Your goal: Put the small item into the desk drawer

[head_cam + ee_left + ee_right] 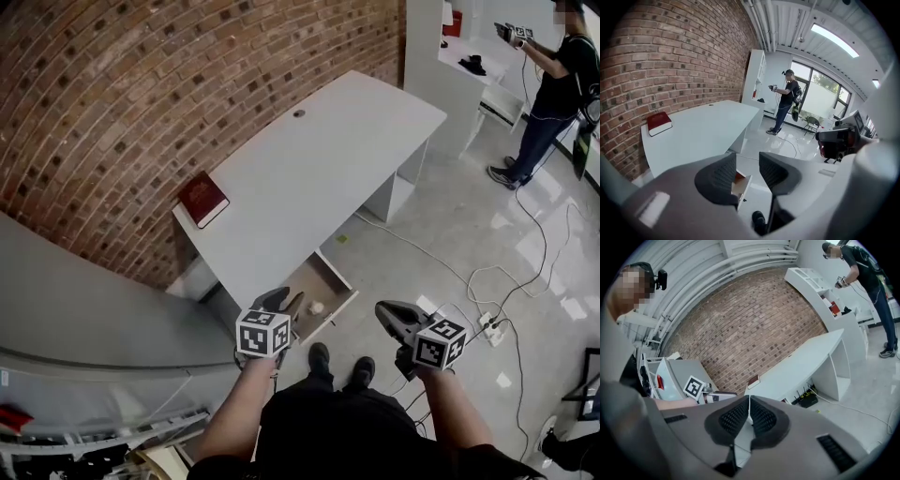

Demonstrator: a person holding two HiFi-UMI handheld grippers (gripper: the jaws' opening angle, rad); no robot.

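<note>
Down by the person's shoes point(319, 358), the left gripper point(747, 161) hangs with its jaws spread and nothing between them, while the right gripper point(749, 404) has its jaws pressed together, empty too. Just past the left gripper the drawer point(323, 279) stands pulled out under the white tabletop point(319, 159), and there's the small item point(317, 307), pale and round, lying inside toward the pulled-out end. Farther on, a red book point(203, 199) rests at the tabletop's edge by the brick wall point(141, 84), and well beyond, another person point(558, 84) stands at a white shelf point(469, 70).
</note>
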